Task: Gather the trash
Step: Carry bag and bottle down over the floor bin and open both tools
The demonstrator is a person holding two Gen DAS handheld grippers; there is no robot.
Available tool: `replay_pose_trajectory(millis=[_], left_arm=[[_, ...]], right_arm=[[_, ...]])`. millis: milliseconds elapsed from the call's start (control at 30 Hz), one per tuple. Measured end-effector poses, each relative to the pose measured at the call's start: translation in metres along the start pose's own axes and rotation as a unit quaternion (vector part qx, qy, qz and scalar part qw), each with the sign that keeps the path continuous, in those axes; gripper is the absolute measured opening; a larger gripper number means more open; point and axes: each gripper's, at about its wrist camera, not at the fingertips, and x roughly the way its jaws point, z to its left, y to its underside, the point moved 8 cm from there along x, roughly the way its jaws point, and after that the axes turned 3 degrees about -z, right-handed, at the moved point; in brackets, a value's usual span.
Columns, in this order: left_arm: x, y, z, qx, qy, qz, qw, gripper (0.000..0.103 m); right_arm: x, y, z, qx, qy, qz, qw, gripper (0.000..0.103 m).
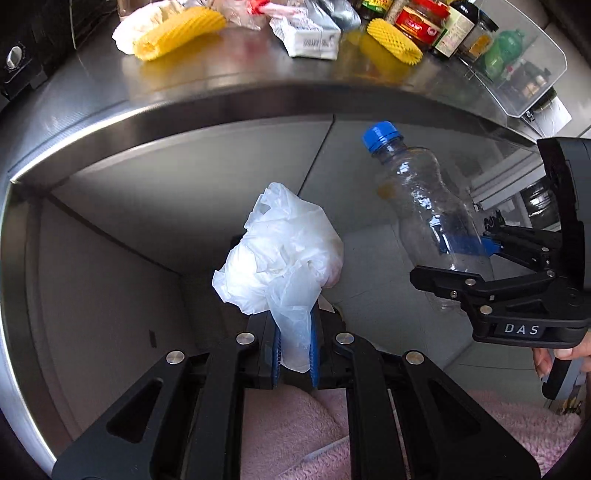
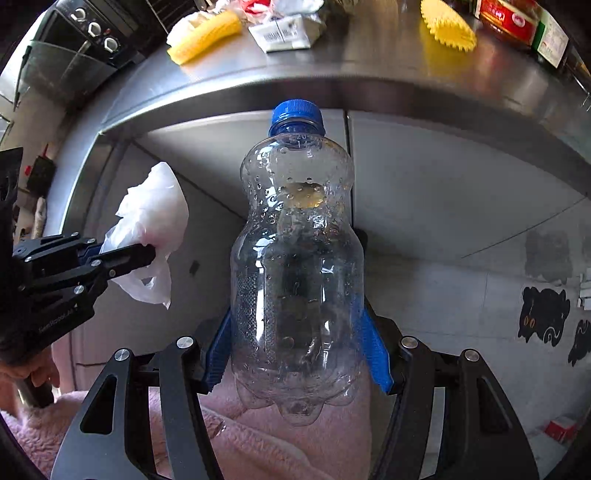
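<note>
My left gripper is shut on a crumpled white plastic bag, held in the air below the steel counter's edge; the bag also shows in the right wrist view. My right gripper is shut on an empty clear plastic bottle with a blue cap, held upright; the bottle shows at the right of the left wrist view. More trash lies on the counter: two yellow foam nets, a white carton and crumpled wrappers.
The steel counter runs across the top, with cabinet doors beneath. Sauce jars and bottles and a clear bin stand at the right. An appliance with knobs sits at the left. Pink fleece lies below.
</note>
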Motion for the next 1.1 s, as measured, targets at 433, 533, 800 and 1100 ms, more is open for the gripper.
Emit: replay_pose_trajectory(millis=[433, 533, 800, 1100], left_arm=[[0.131, 0.033, 0.028, -0.067, 0.025, 0.110, 0.9914, 0.010], [0.154, 0.035, 0.032, -0.067, 0.027, 0.123, 0.9897, 0.010], [0.199, 0.039, 0.037, -0.074, 0.029, 0.148, 0.9858, 0.010], [0.216, 0.032, 0.041, -0.078, 0.030, 0.151, 0.9850, 0.013]], right_arm=[[0.114, 0.016, -0.038, 0.102, -0.019, 0.088, 0.991, 0.062], [0.137, 0.015, -0.045, 0.127, -0.020, 0.106, 0.986, 0.062], [0.177, 0.005, -0.050, 0.151, -0.004, 0.120, 0.981, 0.062], [0.188, 0.005, -0.063, 0.180, -0.007, 0.128, 0.975, 0.063]])
